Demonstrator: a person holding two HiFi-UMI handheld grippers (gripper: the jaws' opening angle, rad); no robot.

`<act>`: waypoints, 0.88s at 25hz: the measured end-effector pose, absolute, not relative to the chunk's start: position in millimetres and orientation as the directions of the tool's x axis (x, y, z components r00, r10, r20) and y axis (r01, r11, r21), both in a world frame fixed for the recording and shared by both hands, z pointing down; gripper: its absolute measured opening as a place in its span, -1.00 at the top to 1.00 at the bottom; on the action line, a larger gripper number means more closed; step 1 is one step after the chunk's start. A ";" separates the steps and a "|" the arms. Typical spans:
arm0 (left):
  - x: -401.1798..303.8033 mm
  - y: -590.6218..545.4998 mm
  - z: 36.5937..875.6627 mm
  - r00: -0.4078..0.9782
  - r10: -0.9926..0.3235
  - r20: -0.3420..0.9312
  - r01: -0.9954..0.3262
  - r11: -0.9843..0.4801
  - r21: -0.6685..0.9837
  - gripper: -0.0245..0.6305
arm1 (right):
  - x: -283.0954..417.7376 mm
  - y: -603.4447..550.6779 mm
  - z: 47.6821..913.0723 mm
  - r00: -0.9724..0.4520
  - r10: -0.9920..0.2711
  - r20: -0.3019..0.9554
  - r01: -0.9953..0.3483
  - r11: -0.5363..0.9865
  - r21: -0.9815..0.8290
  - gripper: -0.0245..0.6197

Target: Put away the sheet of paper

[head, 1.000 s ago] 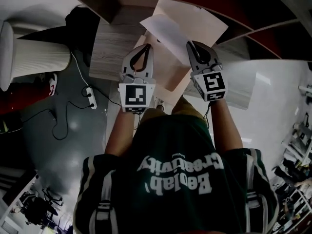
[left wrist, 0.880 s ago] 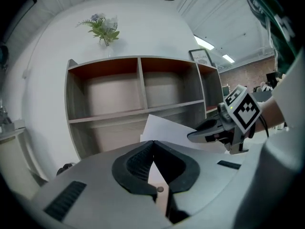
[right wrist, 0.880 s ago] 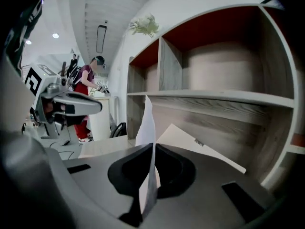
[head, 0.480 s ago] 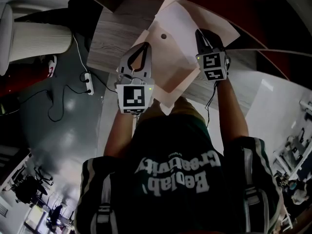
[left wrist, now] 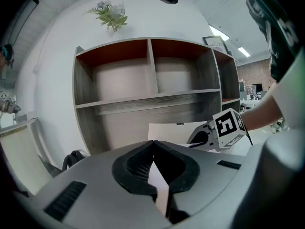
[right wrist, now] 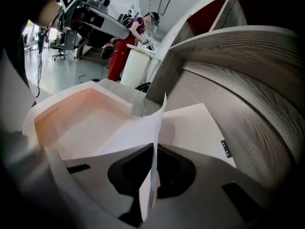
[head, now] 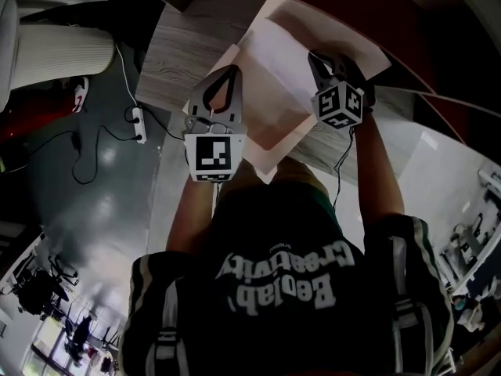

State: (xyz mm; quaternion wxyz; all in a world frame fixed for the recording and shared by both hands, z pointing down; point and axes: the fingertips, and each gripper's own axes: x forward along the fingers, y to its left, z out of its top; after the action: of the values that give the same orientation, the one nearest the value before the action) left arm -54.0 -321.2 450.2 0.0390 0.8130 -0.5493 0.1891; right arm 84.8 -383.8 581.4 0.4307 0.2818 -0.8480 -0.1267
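The sheet (head: 270,65) lay over the open folder (head: 275,135) on the shelf (head: 176,53), its right edge pinched in the right gripper (head: 319,63). That gripper's own view showed the sheet standing edge-on between closed jaws above the folder's pink inside, and a small black tag (right wrist: 225,148) on the far flap. The left gripper (head: 225,75) was clamped on the folder's left edge. Only its view showed the pale flap between the jaws and a plant (left wrist: 109,15) atop the shelf.
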 end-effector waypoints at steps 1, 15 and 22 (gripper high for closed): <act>-54.1 -322.4 451.1 0.323 -0.878 0.352 -0.909 -0.392 -0.144 0.87 | 84.7 -384.4 582.1 -0.471 -0.590 0.656 -0.374 0.807 0.457 0.81; -53.4 -328.5 449.4 0.344 -0.872 0.347 -0.902 -0.410 -0.135 0.87 | 91.6 -397.8 556.9 -0.480 -0.632 0.608 -0.534 0.761 0.369 0.33; -54.3 -329.8 453.1 0.365 -0.862 0.352 -0.893 -0.431 -0.128 0.87 | 101.8 -392.8 575.0 -0.377 -0.641 0.668 -0.567 0.730 0.381 0.79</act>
State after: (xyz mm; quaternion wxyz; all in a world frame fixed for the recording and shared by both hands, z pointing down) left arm -54.3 -329.8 453.1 0.0423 0.8251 -0.5318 0.1859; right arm 101.8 -392.8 575.0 0.4224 0.3646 -0.8287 -0.0438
